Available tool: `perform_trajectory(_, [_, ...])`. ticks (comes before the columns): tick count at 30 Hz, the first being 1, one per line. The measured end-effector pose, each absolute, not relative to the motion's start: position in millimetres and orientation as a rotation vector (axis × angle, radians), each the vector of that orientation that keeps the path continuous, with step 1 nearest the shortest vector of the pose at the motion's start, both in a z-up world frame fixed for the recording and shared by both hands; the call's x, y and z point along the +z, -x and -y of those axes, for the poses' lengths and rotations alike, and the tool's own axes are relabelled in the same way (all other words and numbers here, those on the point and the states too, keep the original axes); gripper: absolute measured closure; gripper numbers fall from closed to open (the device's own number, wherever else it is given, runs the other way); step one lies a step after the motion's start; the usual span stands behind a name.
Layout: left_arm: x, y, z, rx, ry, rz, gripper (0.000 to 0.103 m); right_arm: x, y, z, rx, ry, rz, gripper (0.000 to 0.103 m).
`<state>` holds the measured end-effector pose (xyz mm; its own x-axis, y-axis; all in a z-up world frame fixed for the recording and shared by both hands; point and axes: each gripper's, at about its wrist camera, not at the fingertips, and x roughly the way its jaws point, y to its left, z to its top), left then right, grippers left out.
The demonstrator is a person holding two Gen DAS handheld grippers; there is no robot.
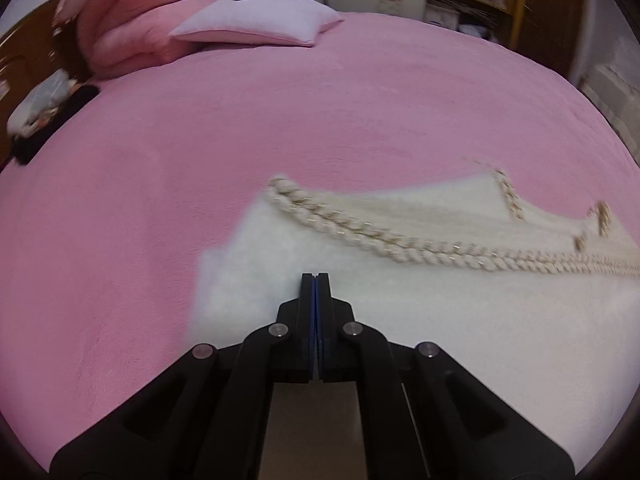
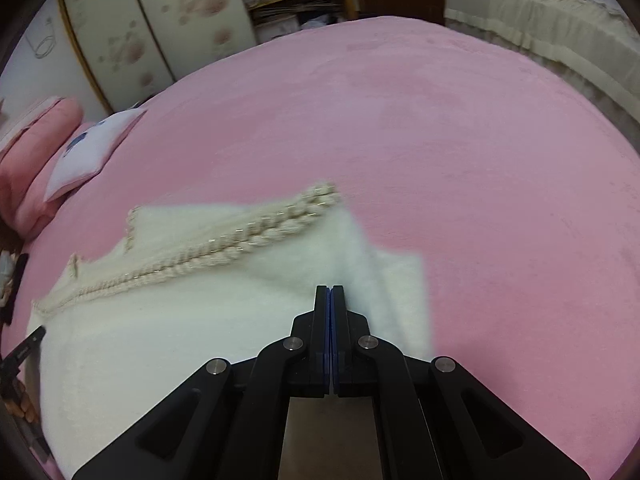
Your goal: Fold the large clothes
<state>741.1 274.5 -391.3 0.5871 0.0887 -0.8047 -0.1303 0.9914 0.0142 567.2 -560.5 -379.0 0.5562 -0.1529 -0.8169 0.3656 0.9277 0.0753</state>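
Observation:
A fluffy white garment [image 1: 440, 320] with a braided cream trim [image 1: 360, 236] lies spread on a pink bed [image 1: 320, 120]. My left gripper [image 1: 315, 276] is shut, its fingers pressed together above the garment's left part; no cloth shows between them. The garment also shows in the right wrist view [image 2: 180, 320], with the braid [image 2: 240, 236] running up to the right. My right gripper [image 2: 330, 288] is shut above the garment's right part, near a folded corner [image 2: 400, 288]. The left gripper shows at the left edge of the right wrist view [image 2: 20, 356].
Pink pillows [image 1: 132, 20] and a pale lilac cushion [image 1: 260, 24] sit at the head of the bed. A floral wardrobe [image 2: 152, 28] and shelves stand beyond the bed. A cream bedspread [image 2: 560, 20] lies at the far right. Dark items [image 1: 48, 112] lie at the bed's left edge.

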Motion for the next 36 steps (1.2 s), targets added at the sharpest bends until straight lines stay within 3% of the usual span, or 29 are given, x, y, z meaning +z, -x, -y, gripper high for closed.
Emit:
perform_trajectory(9, [-358.7,-719.8,-277.7,0.162,0.095,-0.946,0.102,-375.3,-622.0,520.7,-0.393,0.015,-0.948,0.103])
perform_trajectory(16, [-336.7,-636.4,-209.5,-0.157,0.291,-1.01,0.103,-367.5,-625.6,435.9,0.103,-0.28,-0.962,0.103])
perform_trajectory(21, [-356.4,-608.3,-181.3,-0.21,0.229,-1.091,0.103,-389.8,-611.4,385.9,0.238,-0.133,-1.025,0.103])
perform_trajectory(29, [-360.6,-601.8,-230.2,-0.103,0.151,-1.06,0.103,-395.0,-528.9,410.2,0.177,-0.077,-1.039,0.103])
perform_trajectory(36, [-370.6,-597.4,-318.7,0.098,0.2,-1.062,0.103,-392.5,-483.7,544.3,-0.226,-0.11,-1.114,0.103])
